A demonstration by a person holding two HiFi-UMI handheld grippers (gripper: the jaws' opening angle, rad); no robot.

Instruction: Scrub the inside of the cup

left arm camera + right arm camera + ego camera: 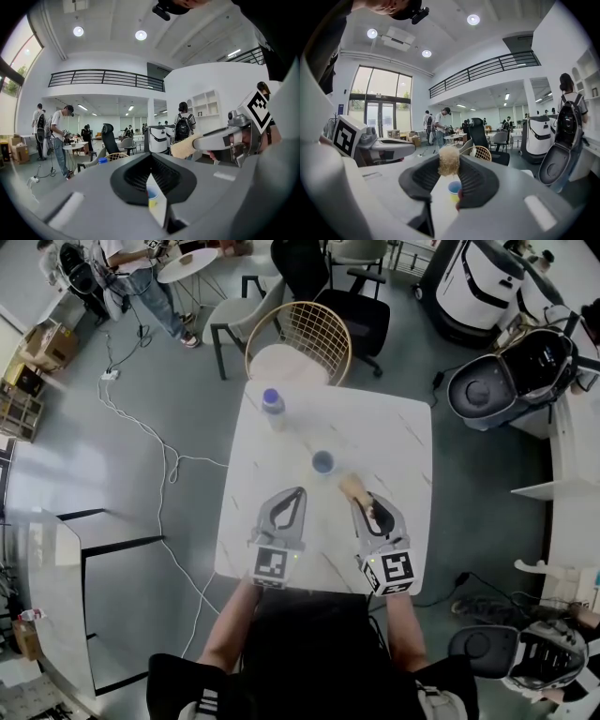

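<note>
A small cup with a blue rim stands upright near the middle of the white marble table. My right gripper is shut on a scrub brush whose tan, fuzzy head sticks out past the jaws, just short of the cup. In the right gripper view the brush head sits above the cup. My left gripper hovers shut and empty to the left of the brush. Its view shows the cup through the slit between the jaws, and the right gripper's brush beside it.
A clear bottle with a blue cap stands at the table's far left. A gold wire chair is pushed in at the far edge, with a black office chair behind it. People stand at the back left, and cables run across the floor.
</note>
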